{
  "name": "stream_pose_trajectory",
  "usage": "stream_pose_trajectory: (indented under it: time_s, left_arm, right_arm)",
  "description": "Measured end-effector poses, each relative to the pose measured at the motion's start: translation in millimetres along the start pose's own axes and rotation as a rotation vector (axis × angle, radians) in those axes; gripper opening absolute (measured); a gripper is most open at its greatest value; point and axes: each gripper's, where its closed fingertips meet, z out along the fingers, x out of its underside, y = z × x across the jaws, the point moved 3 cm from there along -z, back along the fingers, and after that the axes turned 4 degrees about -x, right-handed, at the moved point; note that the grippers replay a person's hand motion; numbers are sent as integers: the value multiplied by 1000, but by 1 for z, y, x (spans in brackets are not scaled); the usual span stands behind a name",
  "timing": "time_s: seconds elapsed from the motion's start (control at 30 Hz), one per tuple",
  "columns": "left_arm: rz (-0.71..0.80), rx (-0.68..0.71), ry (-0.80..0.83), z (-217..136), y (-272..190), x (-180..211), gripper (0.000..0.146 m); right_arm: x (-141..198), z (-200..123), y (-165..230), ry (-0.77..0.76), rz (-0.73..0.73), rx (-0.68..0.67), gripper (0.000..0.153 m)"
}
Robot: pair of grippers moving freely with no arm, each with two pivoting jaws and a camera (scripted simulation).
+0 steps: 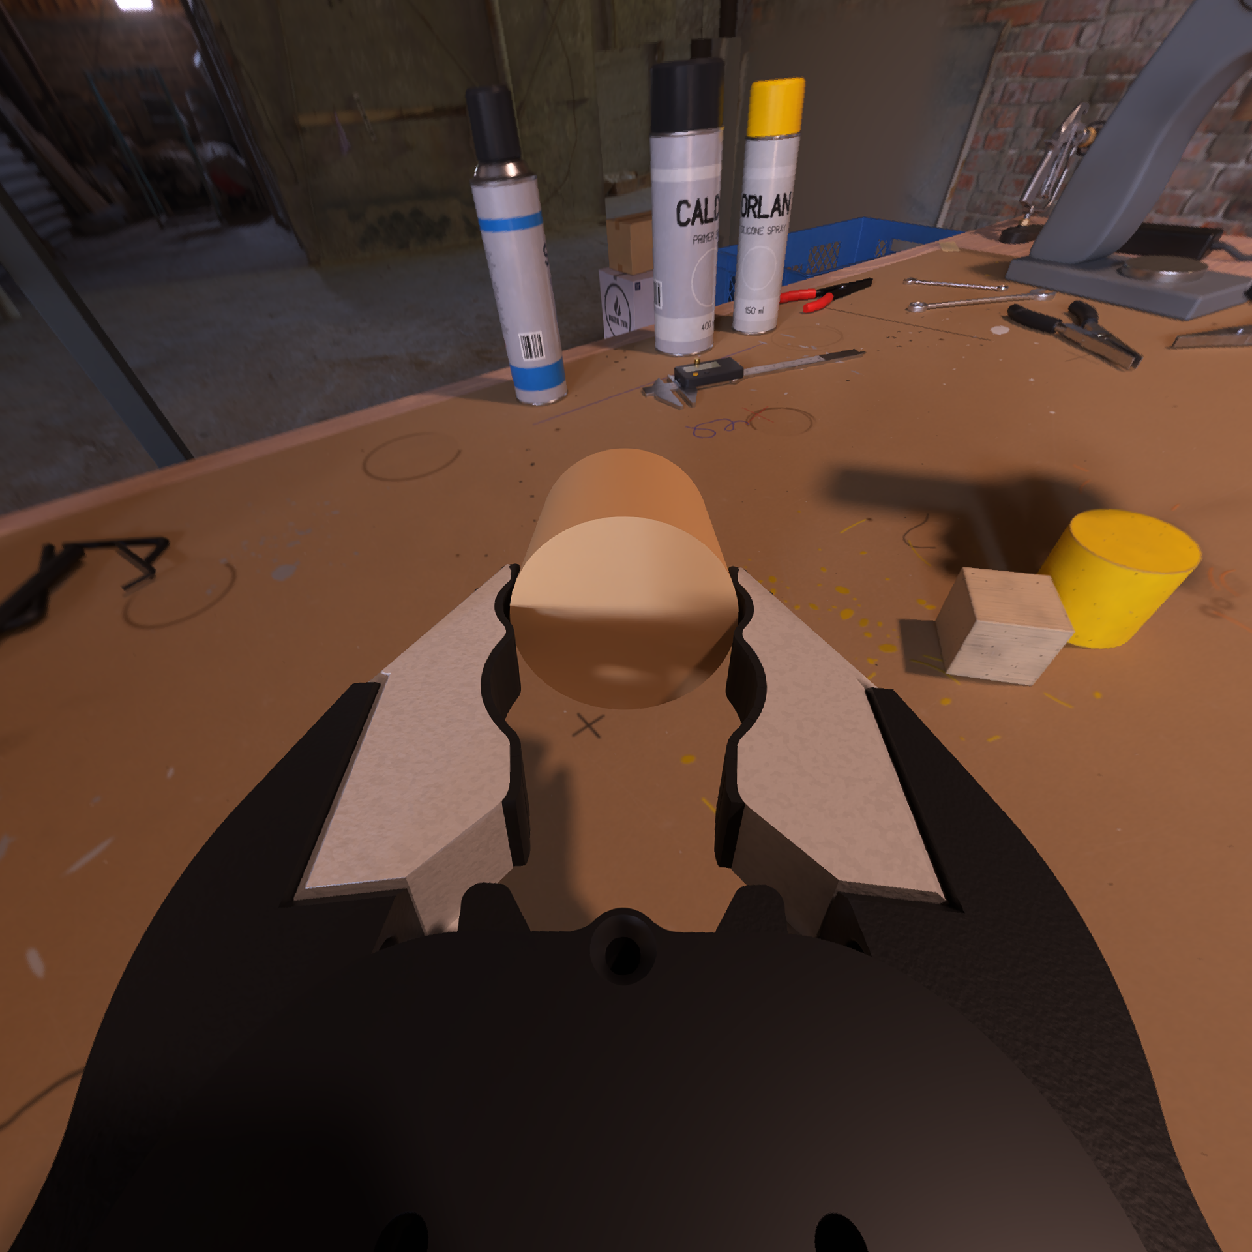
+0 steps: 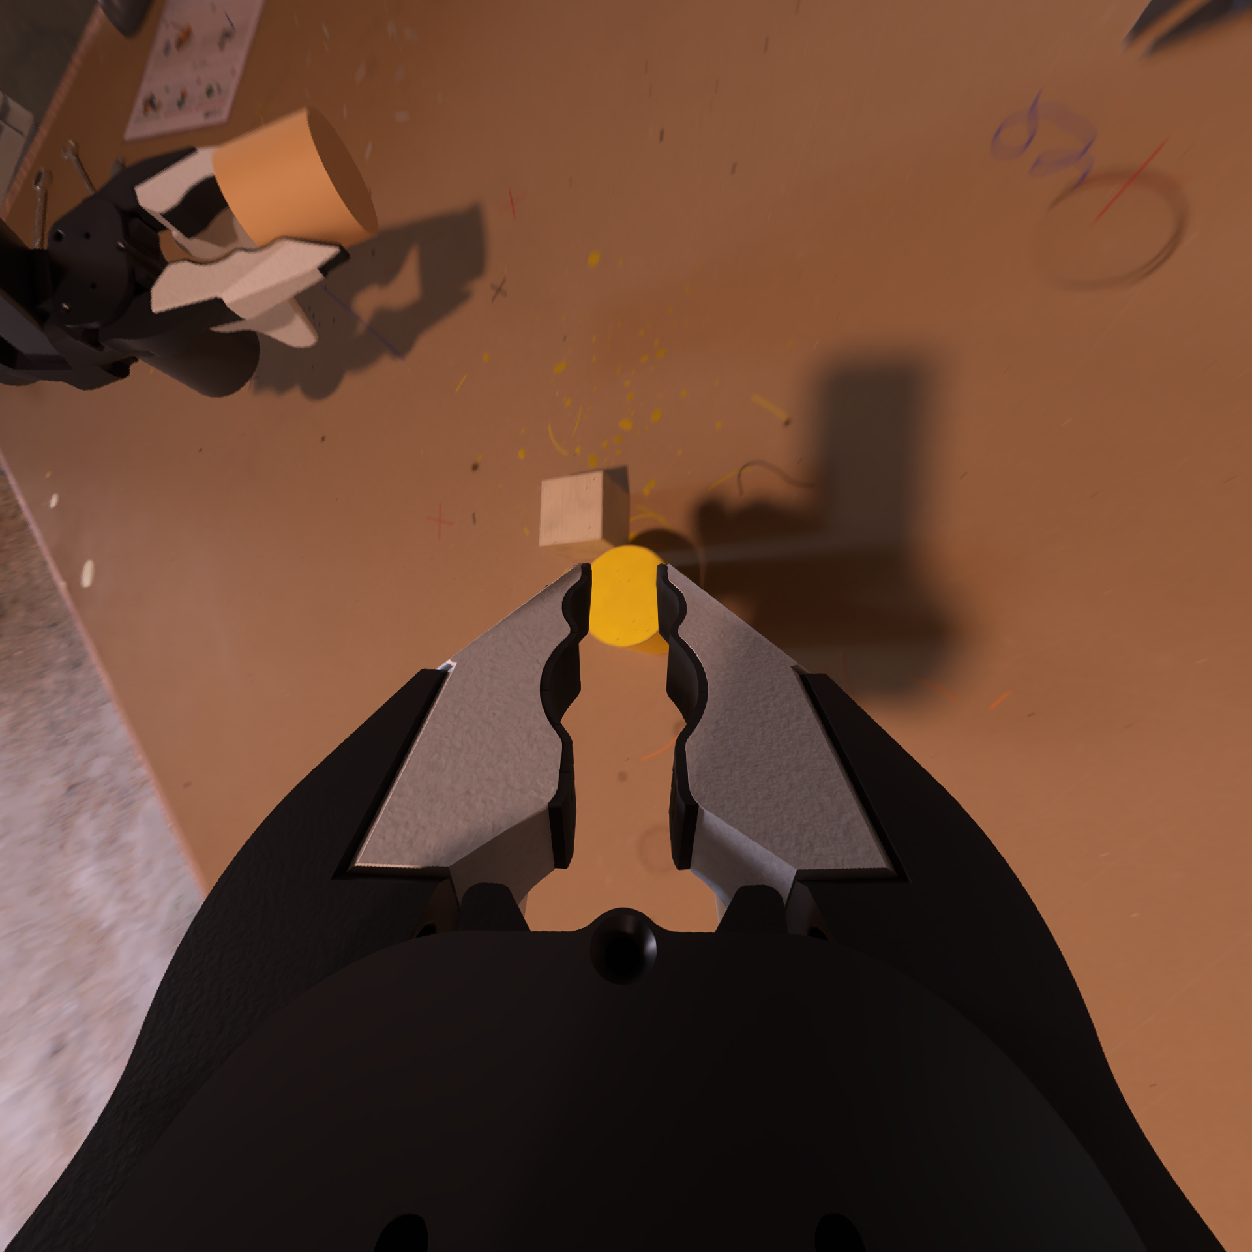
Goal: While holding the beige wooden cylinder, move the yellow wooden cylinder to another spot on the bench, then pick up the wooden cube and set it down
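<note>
Left gripper [image 1: 623, 596] jaws clamp beige cylinder [image 1: 623, 582] above counter [image 1: 406, 677]. Right gripper [image 2: 623, 596] above yellow cylinder [image 2: 623, 596], jaws parted; cube [image 2: 576, 508] touches it.

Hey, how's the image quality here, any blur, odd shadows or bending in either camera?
Left wrist view: sharp; wide-angle bending tilts the spray cans, and the beige cylinder is half in shadow. Right wrist view: edges smear, blurring the pen scribbles; a hard dark shadow falls on the bench beside the yellow cylinder.
</note>
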Motion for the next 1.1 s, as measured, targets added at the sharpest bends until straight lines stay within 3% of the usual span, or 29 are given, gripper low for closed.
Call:
stream_pose_trajectory:
  time_s: [0.13,0.37,0.53,0.63,0.73,0.93,1.1]
  left_arm:
    - [86,-7,-45,1,-6,-3,60]
    - [97,10,-45,4,-10,0,60]
    - [110,24,-16,7,-13,4,60]
    - [127,33,-9,8,-16,4,60]
    - [150,30,-6,8,-18,4,60]
    - [166,27,21,11,-18,9,60]
    - [170,24,28,12,-18,11,60]
  right_arm:
    - [-2,-12,-1,-116,-129,24,22]
    - [-7,2,15,-33,-285,65,96]
    - [8,26,25,148,-654,20,134]
    - [25,43,21,312,-824,-51,132]
    - [37,60,13,399,-906,-134,127]
    - [42,82,6,510,-961,-221,99]
    - [47,94,-1,639,-958,-196,96]
